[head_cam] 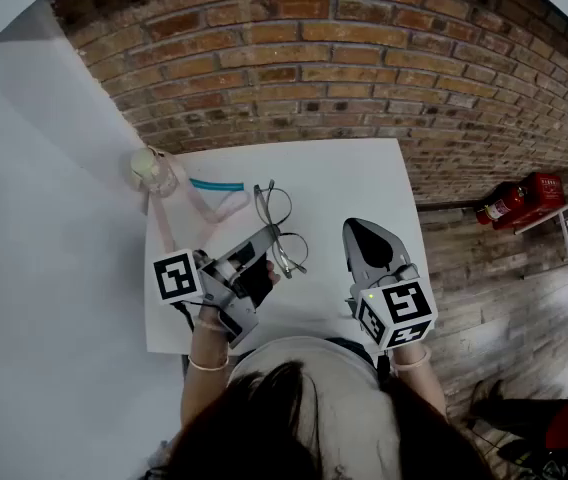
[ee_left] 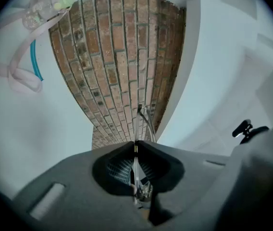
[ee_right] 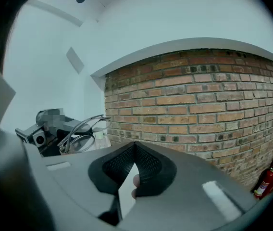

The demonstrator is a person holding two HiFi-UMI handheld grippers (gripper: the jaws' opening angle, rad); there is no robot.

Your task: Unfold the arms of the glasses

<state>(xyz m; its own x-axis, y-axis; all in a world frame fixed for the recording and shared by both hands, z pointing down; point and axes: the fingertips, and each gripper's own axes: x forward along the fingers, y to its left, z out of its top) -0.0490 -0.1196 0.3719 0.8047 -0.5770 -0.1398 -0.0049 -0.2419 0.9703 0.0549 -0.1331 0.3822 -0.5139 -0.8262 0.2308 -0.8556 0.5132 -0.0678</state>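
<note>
Thin metal-rimmed glasses (head_cam: 282, 230) with clear lenses hang over the white table (head_cam: 344, 183). My left gripper (head_cam: 267, 240) is shut on their frame. In the left gripper view the thin frame (ee_left: 135, 150) is pinched between the closed jaws, and a wire arm (ee_left: 147, 120) sticks out beyond them. The right gripper view shows the glasses (ee_right: 81, 133) at left, held by the left gripper (ee_right: 47, 129). My right gripper (head_cam: 359, 230) hovers to the right of the glasses, apart from them. It is shut (ee_right: 135, 144) with nothing between its jaws.
A small green-capped bottle (head_cam: 145, 163) on a pale pink strap (head_cam: 199, 206) lies at the table's far left corner, beside a teal stick (head_cam: 216, 185). A brick wall (head_cam: 364, 58) runs behind the table. Red fire extinguishers (head_cam: 519, 200) lie on the floor at right.
</note>
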